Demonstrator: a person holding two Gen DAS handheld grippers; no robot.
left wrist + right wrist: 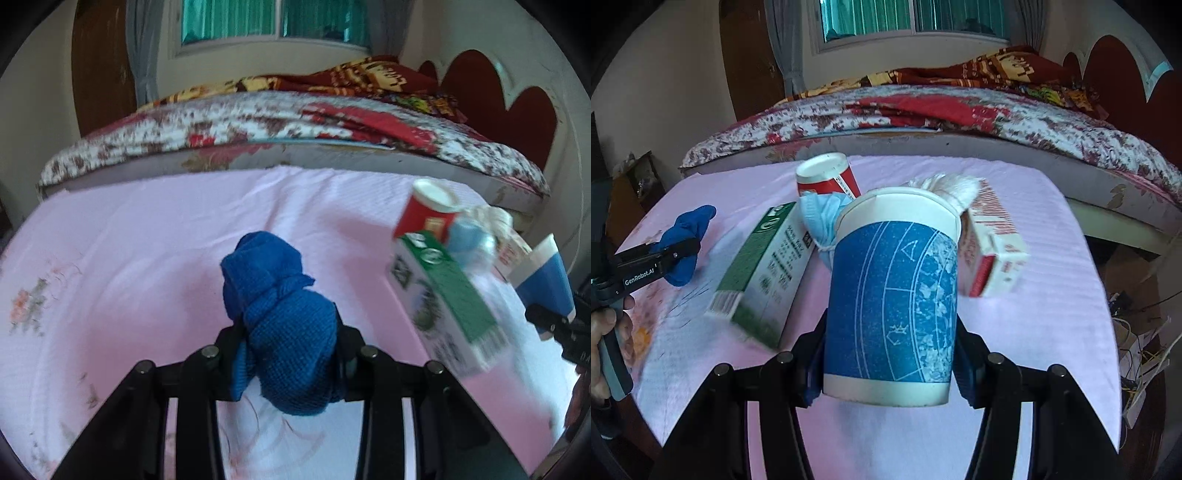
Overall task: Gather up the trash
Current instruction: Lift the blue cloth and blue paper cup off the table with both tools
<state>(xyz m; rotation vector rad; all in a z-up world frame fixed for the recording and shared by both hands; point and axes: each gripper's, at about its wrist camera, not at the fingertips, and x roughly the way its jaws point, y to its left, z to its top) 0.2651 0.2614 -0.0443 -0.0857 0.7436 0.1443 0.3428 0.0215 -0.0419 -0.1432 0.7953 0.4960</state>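
Soft daylight comes from the window [275,18] far ahead of my fingers. The green box [447,295] to my left fingers' right is motion-blurred. Fisheye bending and dark vignette ring both views' edges; shadows stay faint.

Left tongs [291,354] clamp a cloth [280,314] over the worktop [147,229]; right tongs [890,350] clamp a cup [892,295], right of the cloth. Behind the cup: carton [764,266] at left, box [993,247] at right, can [827,177] and wad [822,218] between them. Bed [960,122] runs behind the worktop.
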